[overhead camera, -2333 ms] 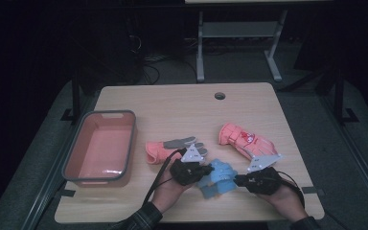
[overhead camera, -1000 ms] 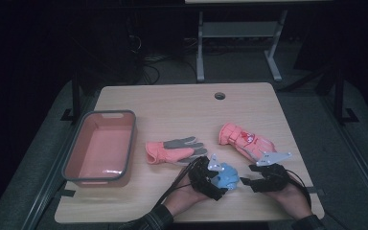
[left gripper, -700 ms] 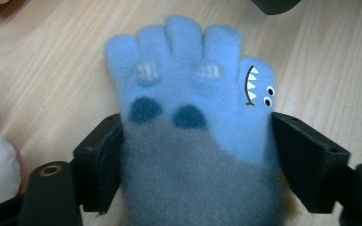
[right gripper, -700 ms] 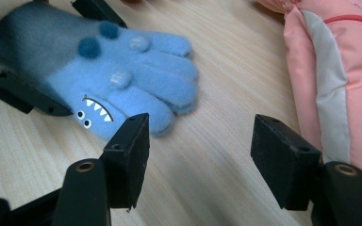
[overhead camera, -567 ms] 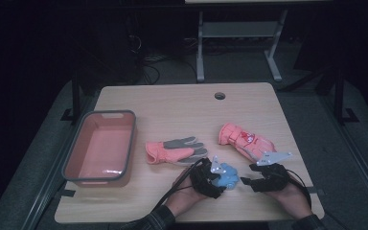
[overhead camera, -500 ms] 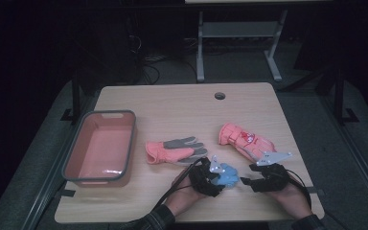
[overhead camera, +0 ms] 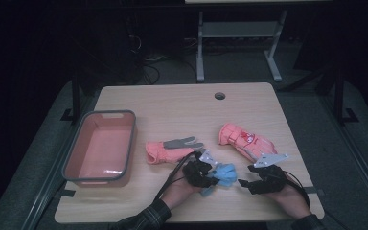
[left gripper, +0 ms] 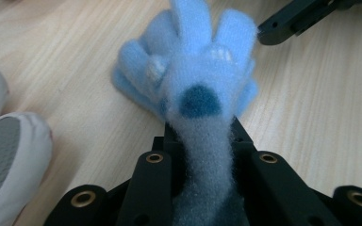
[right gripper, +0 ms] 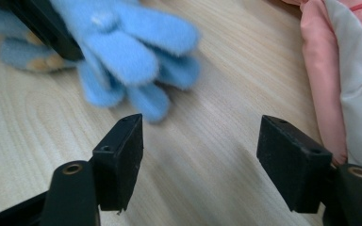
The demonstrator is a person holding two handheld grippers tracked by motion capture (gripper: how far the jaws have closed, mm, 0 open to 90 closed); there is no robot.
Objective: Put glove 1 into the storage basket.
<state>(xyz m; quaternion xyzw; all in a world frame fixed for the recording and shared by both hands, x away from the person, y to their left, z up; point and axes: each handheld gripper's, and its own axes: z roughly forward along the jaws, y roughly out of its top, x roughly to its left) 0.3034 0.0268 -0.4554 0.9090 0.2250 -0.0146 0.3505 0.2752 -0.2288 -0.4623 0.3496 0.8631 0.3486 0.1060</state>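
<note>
We've got the left gripper [left gripper: 200, 155] pinching the fuzzy blue glove [left gripper: 193, 84] at the near table [overhead camera: 182, 103] edge, its fingers fanned out; our right gripper [right gripper: 200, 160] gapes wide, empty, just beside it.

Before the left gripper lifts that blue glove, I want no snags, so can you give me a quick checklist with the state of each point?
1. Left gripper shut on the blue glove: ok.
2. Right gripper open and holding nothing: ok.
3. Right gripper apart from the blue glove's fingers: ok, a gap of bare table shows.
4. Tray free of clutter: ok.
5. Orange glove clear of the blue glove: ok.
6. How deep the grip sits: cannot tell.
</note>
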